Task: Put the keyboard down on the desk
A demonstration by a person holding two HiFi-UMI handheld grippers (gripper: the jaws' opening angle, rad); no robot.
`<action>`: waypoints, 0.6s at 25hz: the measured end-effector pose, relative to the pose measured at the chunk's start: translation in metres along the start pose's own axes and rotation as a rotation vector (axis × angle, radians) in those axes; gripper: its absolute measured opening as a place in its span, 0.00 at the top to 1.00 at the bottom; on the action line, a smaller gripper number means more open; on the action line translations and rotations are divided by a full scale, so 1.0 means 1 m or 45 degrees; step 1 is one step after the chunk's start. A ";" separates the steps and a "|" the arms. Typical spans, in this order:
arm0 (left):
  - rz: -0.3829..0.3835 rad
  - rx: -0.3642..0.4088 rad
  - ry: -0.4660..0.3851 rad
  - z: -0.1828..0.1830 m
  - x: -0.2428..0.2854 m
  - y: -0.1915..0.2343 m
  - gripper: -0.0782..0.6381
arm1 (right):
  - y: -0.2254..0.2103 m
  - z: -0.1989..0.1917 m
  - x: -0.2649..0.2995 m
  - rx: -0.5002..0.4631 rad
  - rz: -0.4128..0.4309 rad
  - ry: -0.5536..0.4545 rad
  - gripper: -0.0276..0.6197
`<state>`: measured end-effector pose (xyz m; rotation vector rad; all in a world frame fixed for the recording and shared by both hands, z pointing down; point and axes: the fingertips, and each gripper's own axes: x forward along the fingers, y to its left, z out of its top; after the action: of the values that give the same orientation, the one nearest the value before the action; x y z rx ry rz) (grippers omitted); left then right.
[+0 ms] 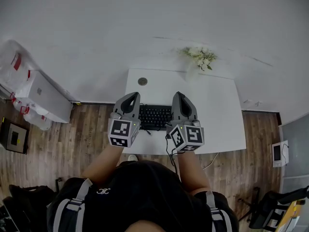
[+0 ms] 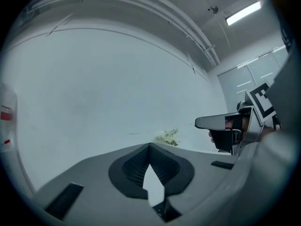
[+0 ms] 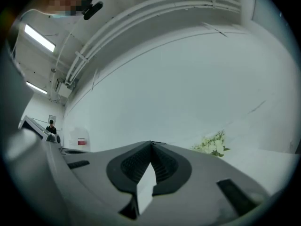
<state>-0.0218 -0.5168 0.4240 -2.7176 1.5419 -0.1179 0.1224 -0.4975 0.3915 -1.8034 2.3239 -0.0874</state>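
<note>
head view: black keyboard (image 1: 155, 117) looks flat on the white desk (image 1: 219, 112). my left gripper (image 1: 130, 97) and right gripper (image 1: 179, 96) are squeezed shut, empty. i think only backing away is left.

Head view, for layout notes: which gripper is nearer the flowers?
The right gripper: the flowers stand at the desk's far edge on its side; the left gripper is at the keyboard's other end.

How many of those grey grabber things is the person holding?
2. The left hand-held gripper sits at the left end of the keyboard. The right hand-held gripper sits at its right end. Both are over the white desk. None seem hidden.
</note>
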 end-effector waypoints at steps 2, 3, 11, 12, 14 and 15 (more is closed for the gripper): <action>-0.001 -0.003 0.015 -0.002 -0.002 0.000 0.89 | 0.003 -0.004 -0.001 0.000 -0.006 0.011 0.95; -0.003 -0.004 0.019 -0.003 -0.002 -0.001 0.89 | 0.003 -0.006 -0.001 -0.012 -0.017 0.016 0.95; -0.011 -0.040 0.025 -0.009 -0.010 0.001 0.89 | 0.000 -0.021 -0.005 -0.005 -0.075 0.061 0.95; -0.012 -0.046 0.027 -0.009 -0.010 0.001 0.89 | 0.000 -0.021 -0.005 -0.002 -0.078 0.064 0.95; -0.021 -0.052 0.029 -0.009 -0.011 0.000 0.89 | 0.000 -0.021 -0.005 -0.018 -0.085 0.066 0.95; -0.026 -0.054 0.029 -0.009 -0.012 -0.001 0.89 | 0.001 -0.021 -0.006 -0.030 -0.088 0.066 0.95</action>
<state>-0.0278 -0.5059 0.4325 -2.7746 1.5408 -0.1187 0.1187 -0.4930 0.4126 -1.9151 2.3068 -0.1185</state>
